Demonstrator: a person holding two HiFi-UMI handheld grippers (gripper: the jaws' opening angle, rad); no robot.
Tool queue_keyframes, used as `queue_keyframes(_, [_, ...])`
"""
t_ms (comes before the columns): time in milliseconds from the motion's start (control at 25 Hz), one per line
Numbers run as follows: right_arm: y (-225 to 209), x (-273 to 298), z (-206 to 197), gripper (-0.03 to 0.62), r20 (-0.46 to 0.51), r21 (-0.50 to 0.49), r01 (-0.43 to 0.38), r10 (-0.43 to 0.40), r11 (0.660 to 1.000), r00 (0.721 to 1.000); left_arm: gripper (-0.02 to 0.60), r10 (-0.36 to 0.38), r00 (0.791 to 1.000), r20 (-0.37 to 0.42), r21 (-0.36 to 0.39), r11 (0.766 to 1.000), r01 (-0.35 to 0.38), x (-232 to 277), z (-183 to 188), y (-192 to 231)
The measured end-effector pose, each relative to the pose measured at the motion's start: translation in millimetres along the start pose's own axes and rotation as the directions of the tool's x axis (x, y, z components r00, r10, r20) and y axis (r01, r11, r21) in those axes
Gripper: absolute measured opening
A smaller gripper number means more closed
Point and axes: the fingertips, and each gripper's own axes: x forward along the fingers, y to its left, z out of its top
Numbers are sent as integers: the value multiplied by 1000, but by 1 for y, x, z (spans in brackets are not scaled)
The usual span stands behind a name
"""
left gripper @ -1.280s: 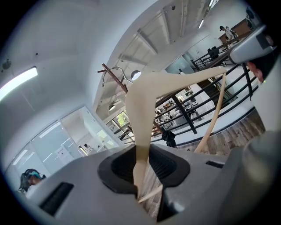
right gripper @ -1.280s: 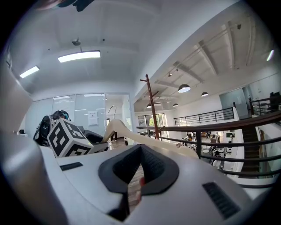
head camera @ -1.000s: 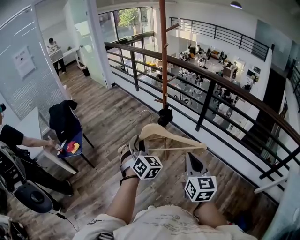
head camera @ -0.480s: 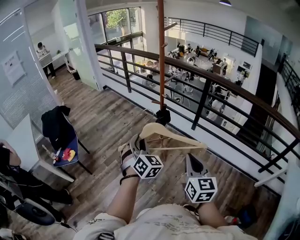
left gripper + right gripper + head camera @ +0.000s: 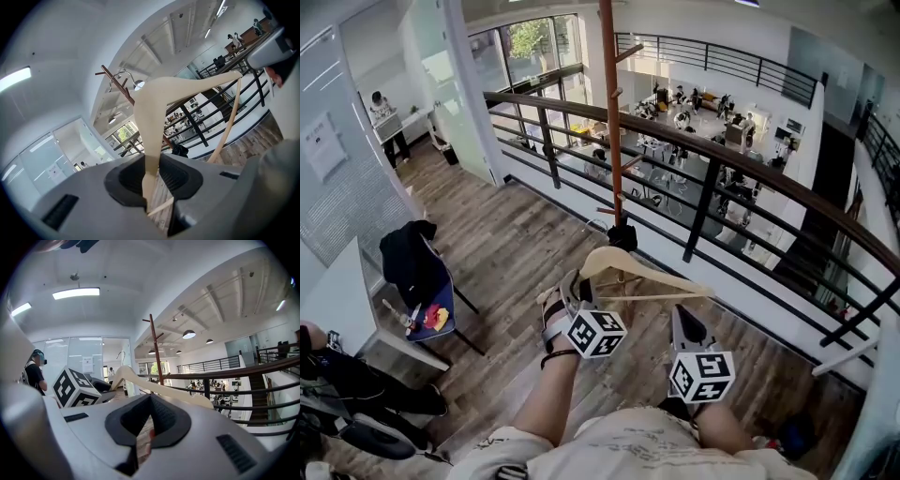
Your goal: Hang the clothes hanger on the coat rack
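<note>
Your left gripper (image 5: 572, 283) pinches the clothes hanger (image 5: 642, 277) at its left arm end, probably so that the hook (image 5: 118, 78) is free toward the coat rack (image 5: 612, 112), which stands ahead and well apart. Your right gripper (image 5: 684, 323), near the hanger's right end, has its jaws pressed together on nothing.

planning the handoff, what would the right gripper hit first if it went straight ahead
Probably the wooden hanger, whose arm crosses just beyond the right gripper; the railing is farther, though depth is unclear.
</note>
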Motion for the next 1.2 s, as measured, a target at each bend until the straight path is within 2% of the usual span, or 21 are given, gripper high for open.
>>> queue_keyframes(360, [-55, 35, 9, -2, 13, 14, -37, 37, 999, 999, 95, 31, 999, -20, 9, 999, -31, 39, 34, -20])
queue_keyframes(760, [-105, 64, 42, -2, 14, 20, -86, 85, 996, 996, 95, 44, 998, -53, 7, 999, -44, 76, 85, -34])
queue_keyframes(960, [-152, 75, 29, -2, 4, 36, -107, 107, 994, 994, 95, 50, 996, -74, 14, 999, -49, 101, 104, -72])
queue_keyframes(1200, [-207, 91, 30, -2, -14, 13, -144, 144, 990, 989, 95, 62, 992, -108, -14, 998, -64, 129, 131, -106])
